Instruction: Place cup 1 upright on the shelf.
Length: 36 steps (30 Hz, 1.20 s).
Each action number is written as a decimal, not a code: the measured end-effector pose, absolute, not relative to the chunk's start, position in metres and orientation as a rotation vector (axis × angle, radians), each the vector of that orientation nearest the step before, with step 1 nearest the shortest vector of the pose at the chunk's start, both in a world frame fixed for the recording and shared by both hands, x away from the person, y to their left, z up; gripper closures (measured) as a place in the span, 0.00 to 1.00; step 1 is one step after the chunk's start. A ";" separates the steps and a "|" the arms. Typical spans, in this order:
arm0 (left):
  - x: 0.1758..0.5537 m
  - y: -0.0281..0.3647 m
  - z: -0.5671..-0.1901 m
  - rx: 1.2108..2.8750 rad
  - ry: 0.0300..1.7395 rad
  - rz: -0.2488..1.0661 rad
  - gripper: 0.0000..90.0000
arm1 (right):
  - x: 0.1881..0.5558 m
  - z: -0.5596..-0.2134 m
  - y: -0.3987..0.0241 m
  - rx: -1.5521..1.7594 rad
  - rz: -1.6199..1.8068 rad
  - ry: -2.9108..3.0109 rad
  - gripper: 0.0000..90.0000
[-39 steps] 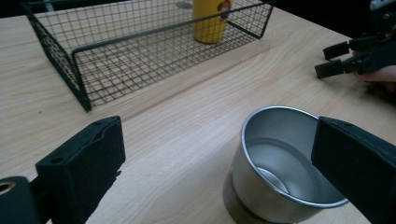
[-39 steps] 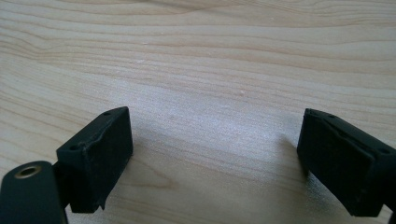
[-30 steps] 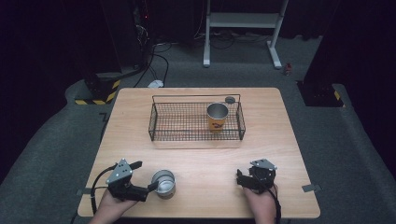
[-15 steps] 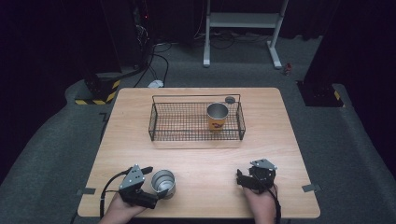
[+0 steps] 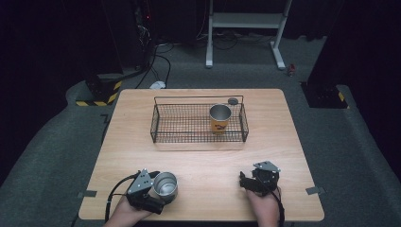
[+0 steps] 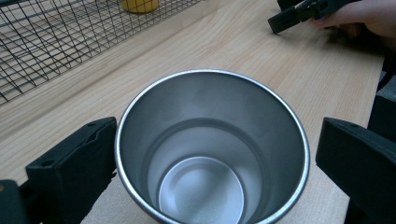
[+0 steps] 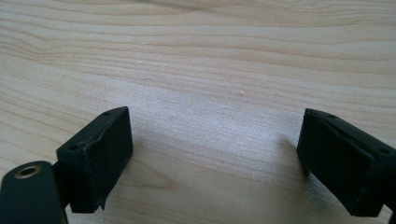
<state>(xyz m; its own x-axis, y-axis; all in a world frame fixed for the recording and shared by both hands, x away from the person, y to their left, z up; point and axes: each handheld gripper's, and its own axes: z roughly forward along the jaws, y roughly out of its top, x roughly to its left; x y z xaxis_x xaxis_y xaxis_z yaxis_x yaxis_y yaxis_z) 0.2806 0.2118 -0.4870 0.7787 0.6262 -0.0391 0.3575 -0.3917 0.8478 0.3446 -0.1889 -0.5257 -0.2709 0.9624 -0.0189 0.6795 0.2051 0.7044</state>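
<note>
An empty steel cup (image 5: 165, 185) stands upright near the table's front left. My left gripper (image 5: 156, 190) is open and straddles it. In the left gripper view the cup (image 6: 210, 154) sits between the jaws: the left jaw is against its side and the right jaw stands a little off its rim. My right gripper (image 5: 244, 182) rests near the front right, held by a hand. It is open over bare wood (image 7: 212, 154) with nothing between its jaws. A second steel cup (image 5: 220, 117) with a yellow band stands in the black wire basket (image 5: 189, 137).
The basket lies across the middle of the wooden table (image 5: 283, 137). A small dark round thing (image 5: 232, 100) lies just behind it. The right gripper (image 6: 303, 11) and its hand show at the top right of the left gripper view. Dark floor surrounds the table.
My left gripper has slid right and turned, so its jaws now straddle the steel cup. The cup and the right gripper have stayed put.
</note>
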 end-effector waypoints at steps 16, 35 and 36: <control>0.281 0.215 -0.500 1.998 0.723 0.387 0.04 | 0.345 -0.526 -0.189 1.523 0.818 2.026 0.11; 0.288 0.221 -0.498 1.936 0.692 0.429 0.21 | 0.345 -0.526 -0.189 1.527 0.817 2.022 0.11; 0.289 0.222 -0.497 1.930 0.694 0.431 0.21 | 0.345 -0.526 -0.189 1.527 0.817 2.022 0.11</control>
